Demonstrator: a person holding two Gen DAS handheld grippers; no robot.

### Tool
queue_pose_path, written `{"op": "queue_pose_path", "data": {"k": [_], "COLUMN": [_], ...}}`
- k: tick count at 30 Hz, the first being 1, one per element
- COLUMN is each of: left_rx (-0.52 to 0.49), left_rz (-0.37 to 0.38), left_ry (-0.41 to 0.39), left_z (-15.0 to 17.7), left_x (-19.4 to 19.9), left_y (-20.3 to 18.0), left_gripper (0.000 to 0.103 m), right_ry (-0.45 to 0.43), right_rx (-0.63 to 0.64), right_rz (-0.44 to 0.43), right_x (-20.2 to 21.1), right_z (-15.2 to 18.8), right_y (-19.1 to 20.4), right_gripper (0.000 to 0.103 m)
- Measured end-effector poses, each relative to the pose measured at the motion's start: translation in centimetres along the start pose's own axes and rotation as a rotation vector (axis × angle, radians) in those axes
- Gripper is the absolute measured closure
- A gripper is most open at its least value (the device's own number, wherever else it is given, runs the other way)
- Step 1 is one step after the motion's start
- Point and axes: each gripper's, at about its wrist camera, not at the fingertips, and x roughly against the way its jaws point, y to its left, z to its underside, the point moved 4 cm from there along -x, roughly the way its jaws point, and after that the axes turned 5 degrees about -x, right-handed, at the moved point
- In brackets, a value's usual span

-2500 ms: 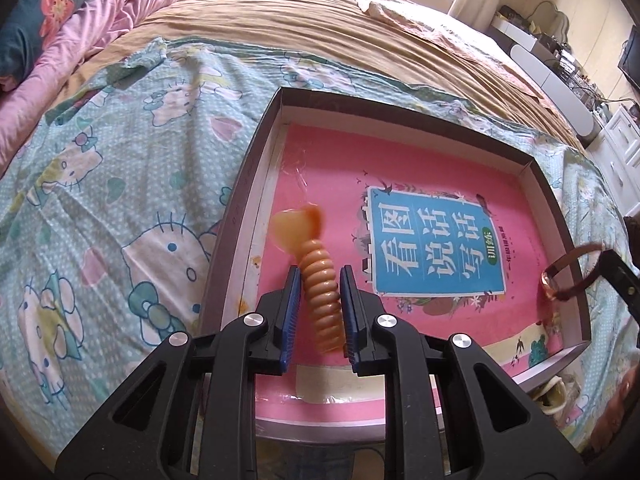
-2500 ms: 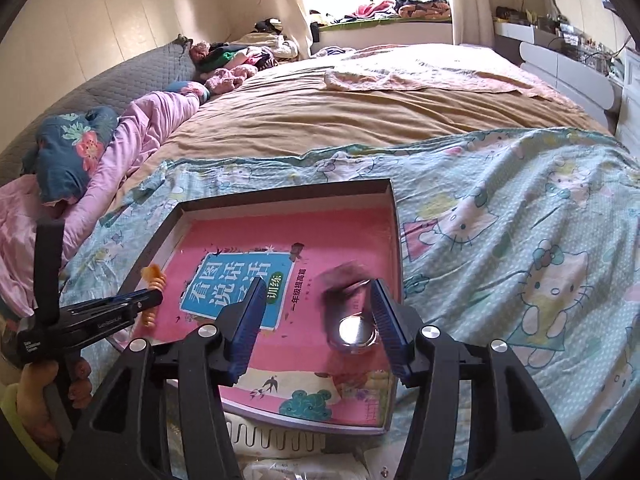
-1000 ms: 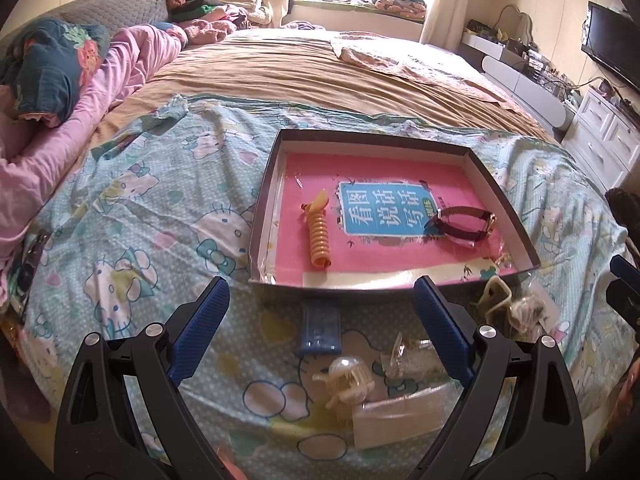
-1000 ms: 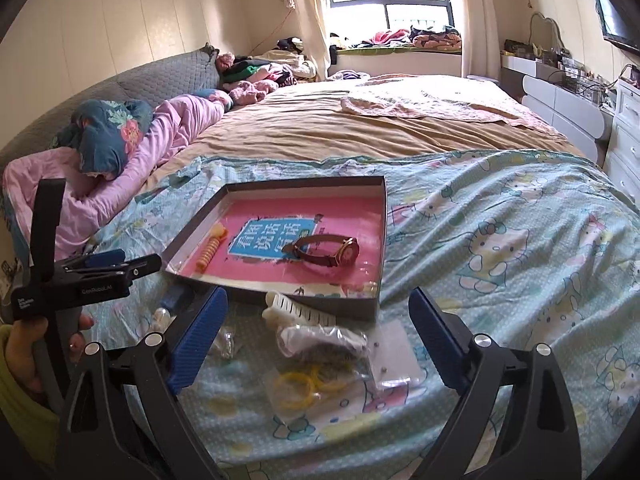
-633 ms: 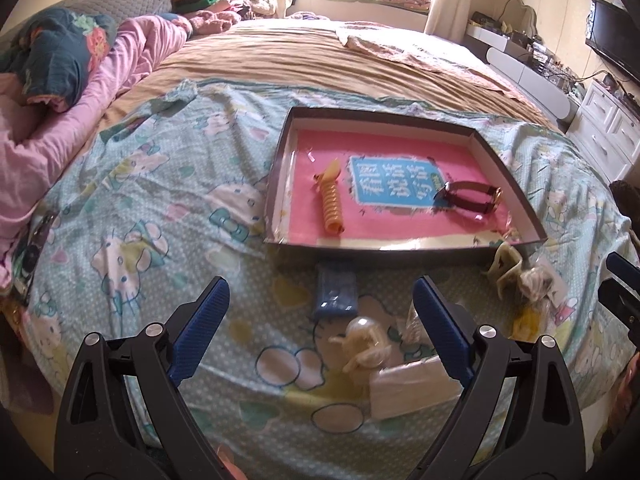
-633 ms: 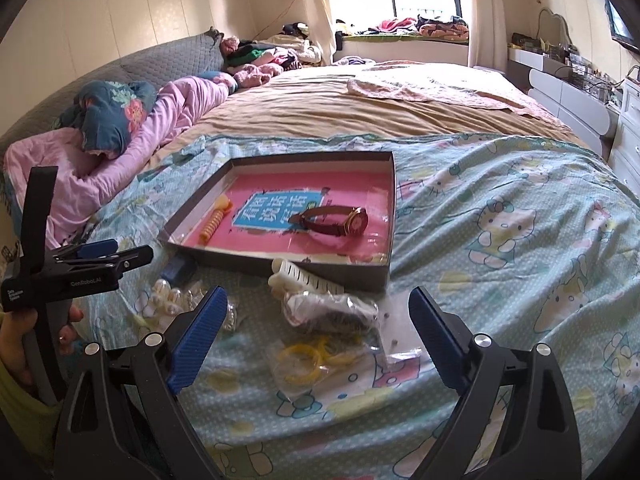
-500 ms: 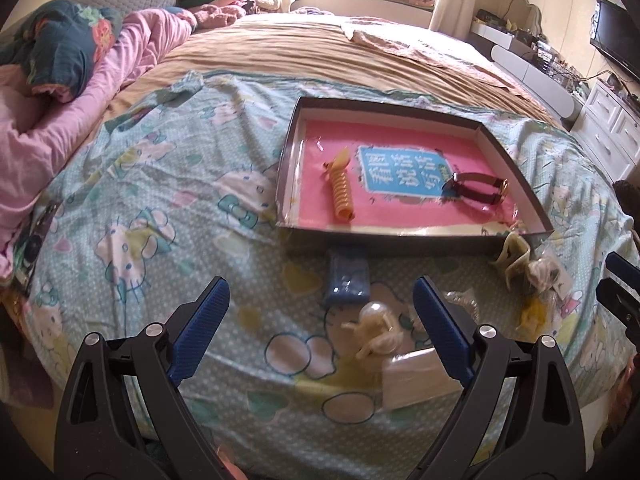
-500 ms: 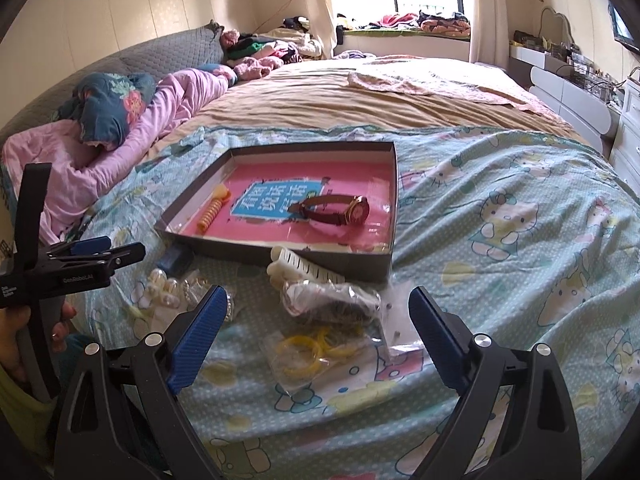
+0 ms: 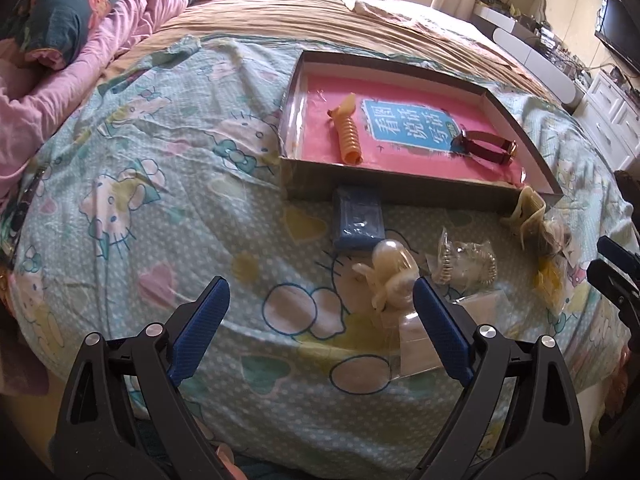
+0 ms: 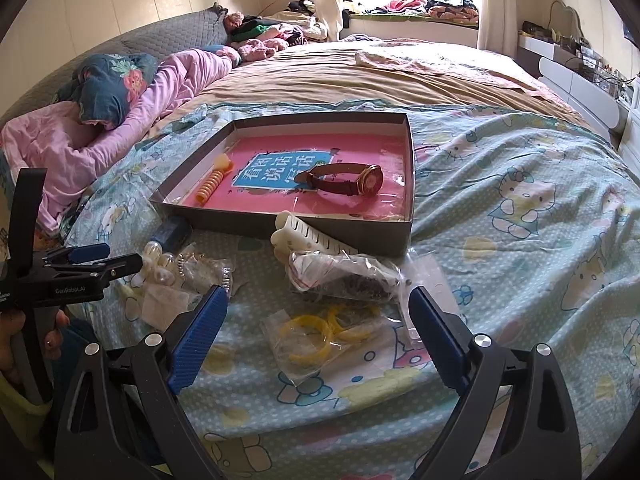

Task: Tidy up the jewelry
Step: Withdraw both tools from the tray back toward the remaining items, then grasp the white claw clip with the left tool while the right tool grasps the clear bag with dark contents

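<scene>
**Item count, bed surface**

In box: 1 wristwatch, 1 orange spiral hair tie.
On quilt, outside box: 1 blue case, 1 cream claw clip, 1 cream toothed hair clip, 1 bag of yellow rings — 3 rings or so, overlap makes it uncertain. Clear plastic bags: at least 4; contents of the rest unclear.
</scene>
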Motion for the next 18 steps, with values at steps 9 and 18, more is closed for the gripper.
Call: {"op": "queue_pose_path", "data": {"k": [9,18], "left_rx": [-0.021,0.002], "left_rz": [0.042,0.103], "left_ry": [0.016,0.019], "left_z": [0.0,-0.5], "left_x": [-1.4,-2.5], "left_y": [-1.7,-2.5], "left_gripper": [0.03,0.053], "right_ry": [0.013,0.035], "right_rx": [-0.001,-0.025], "right_rz": [-0.001,0.021], "right_x": [-1.0,-3.0], "right_z": [0.1,-0.1], "right_y": [-0.1,-0.6], "right_gripper": [0.012,0.016]}}
